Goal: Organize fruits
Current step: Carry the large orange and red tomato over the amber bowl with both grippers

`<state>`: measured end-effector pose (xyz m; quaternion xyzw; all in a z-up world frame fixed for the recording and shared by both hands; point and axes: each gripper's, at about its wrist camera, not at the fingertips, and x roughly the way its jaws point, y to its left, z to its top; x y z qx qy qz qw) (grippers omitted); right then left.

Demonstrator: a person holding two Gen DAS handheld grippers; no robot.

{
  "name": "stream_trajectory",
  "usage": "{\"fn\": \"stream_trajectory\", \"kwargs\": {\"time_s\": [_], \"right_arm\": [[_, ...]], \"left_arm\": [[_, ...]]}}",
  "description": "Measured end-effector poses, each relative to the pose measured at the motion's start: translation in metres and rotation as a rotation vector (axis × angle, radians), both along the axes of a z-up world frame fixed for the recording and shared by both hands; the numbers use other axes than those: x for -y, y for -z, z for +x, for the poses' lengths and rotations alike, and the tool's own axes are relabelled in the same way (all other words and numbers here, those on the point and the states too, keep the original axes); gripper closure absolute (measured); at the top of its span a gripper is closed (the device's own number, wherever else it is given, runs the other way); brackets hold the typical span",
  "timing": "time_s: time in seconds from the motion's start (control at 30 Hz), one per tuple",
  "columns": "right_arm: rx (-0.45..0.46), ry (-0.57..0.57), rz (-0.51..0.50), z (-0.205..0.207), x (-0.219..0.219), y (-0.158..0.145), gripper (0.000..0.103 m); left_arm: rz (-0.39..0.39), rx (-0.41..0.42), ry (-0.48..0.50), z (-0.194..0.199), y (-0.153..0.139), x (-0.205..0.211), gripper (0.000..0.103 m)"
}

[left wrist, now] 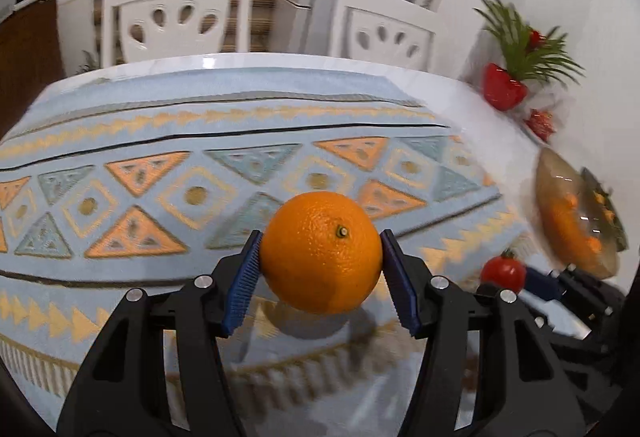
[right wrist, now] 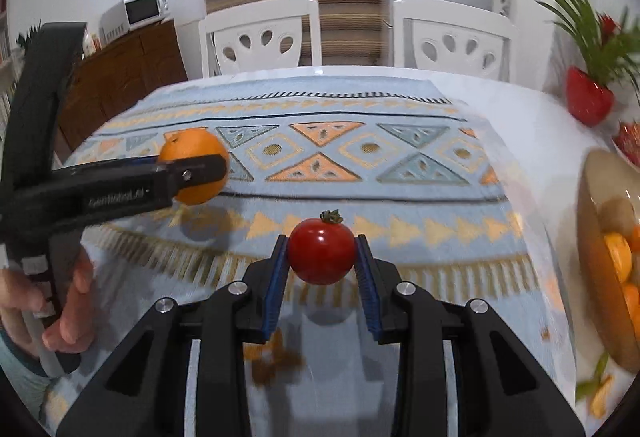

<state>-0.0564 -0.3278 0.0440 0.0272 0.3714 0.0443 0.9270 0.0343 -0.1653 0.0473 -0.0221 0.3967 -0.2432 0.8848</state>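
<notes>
- Currently the left gripper (left wrist: 320,257) is pinching an orange (left wrist: 320,251) between its blue ribbed pads (left wrist: 240,283); the jaws are standing wide, spread by the fruit's full width, and the orange is hanging clear of the patterned tablecloth (left wrist: 160,125), casting a shadow beneath.
- Meanwhile the right gripper (right wrist: 322,257) is clamping a red tomato (right wrist: 321,251), jaws closed to a narrower gap, also lifted off the cloth near the table's near edge.
- Off to the right, a bowl (right wrist: 592,221) is sitting with orange-coloured fruit already inside; it is probably where both pieces are going.
- Slipping is the first risk: the pads are touching the orange only at its widest points, so a quick swing could be rolling it out, and it would bounce along the cloth.
- Squeezing is the second: the tomato's skin is likely soft, and extra pressure could be splitting it.
- Crowding is the third: both grippers are heading to the same side, and the left one, seen in the right wrist view with a hand (right wrist: 60,309) on its handle, could be knocking into the right one.
- Clipping the bowl's rim while lowering could be tipping it or spilling what it holds.
- Beyond the bowl, a red vase with green fronds (left wrist: 504,85) is standing at the far right, within reach of a careless sweep.
</notes>
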Motion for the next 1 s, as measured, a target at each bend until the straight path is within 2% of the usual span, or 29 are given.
{"fn": "stream_trajectory", "kwargs": {"time_s": [0.17,0.33,0.5,0.63,0.73,0.9,1.0], "right_arm": [[0.052,0.098,0.002,-0.042,0.046,-0.033,0.071],[0.119,0.247,-0.012,-0.082,0.111,-0.074,0.071],[0.156,0.388,-0.01,-0.118,0.177,-0.105,0.071],[0.168,0.473,-0.001,-0.136,0.216,-0.115,0.071],[0.157,0.524,0.049,-0.145,0.244,-0.114,0.071],[0.112,0.596,0.156,-0.144,0.282,-0.097,0.071],[0.083,0.617,0.181,-0.142,0.292,-0.083,0.071]], "left_arm": [[-0.044,0.029,0.103,-0.027,-0.036,0.043,0.044],[-0.087,0.076,0.263,-0.059,-0.079,0.113,0.044],[-0.153,0.049,0.413,-0.082,-0.104,0.185,0.044],[-0.167,0.034,0.494,-0.096,-0.11,0.225,0.044],[-0.175,-0.007,0.55,-0.102,-0.108,0.251,0.044],[-0.187,-0.087,0.604,-0.105,-0.095,0.281,0.044],[-0.165,-0.126,0.629,-0.105,-0.079,0.299,0.044]]}}
